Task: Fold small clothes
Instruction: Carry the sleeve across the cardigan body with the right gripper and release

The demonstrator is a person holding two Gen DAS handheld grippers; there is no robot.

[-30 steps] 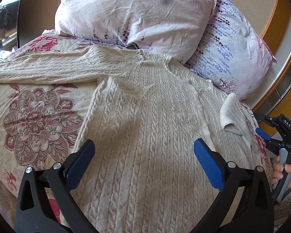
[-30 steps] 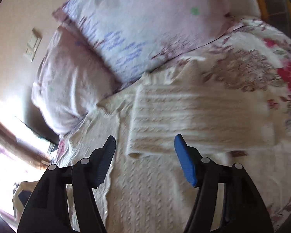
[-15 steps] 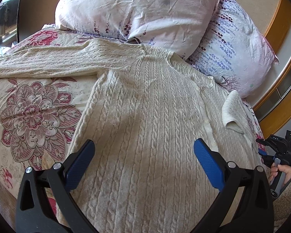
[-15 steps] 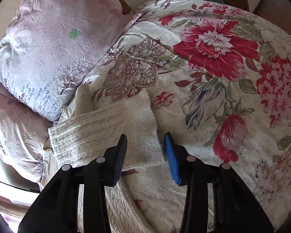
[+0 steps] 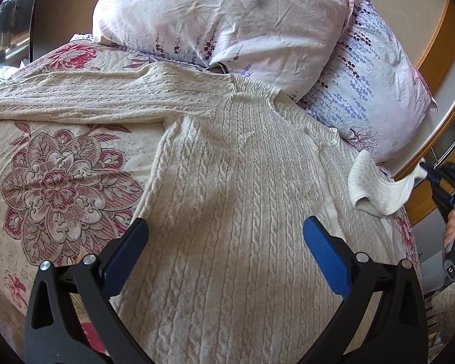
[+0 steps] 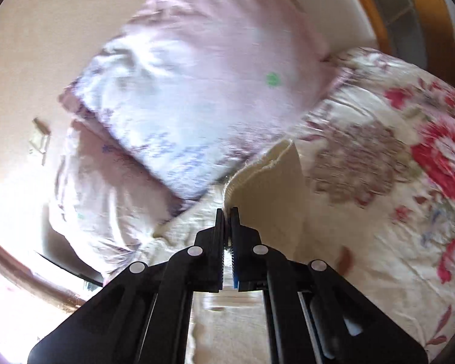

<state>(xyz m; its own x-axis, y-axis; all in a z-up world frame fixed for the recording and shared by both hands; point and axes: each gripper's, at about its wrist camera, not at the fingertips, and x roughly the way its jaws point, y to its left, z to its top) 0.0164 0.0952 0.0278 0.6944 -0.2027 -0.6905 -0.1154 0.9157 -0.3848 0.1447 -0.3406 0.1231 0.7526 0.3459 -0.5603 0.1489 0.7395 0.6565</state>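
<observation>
Between the right gripper's (image 6: 226, 212) closed blue pads, the cuff of the cream cable-knit sweater's right sleeve (image 5: 376, 188) is being pinched and lifted off the floral bedspread (image 5: 60, 182). The left gripper (image 5: 224, 242) is hovering with jaws wide apart and empty over the sweater's body (image 5: 233, 212), which is lying flat below the two pillows (image 5: 227, 21). To fold well, I'd be carrying the cuff low across the chest, keeping the pinch firm and the sleeve untwisted.

Cream sweater (image 5: 242, 197) w/ rough cable knit, pillows (image 5: 221, 18) crinkled cotton-like cloth, quilt (image 5: 60, 182) matt.
</observation>
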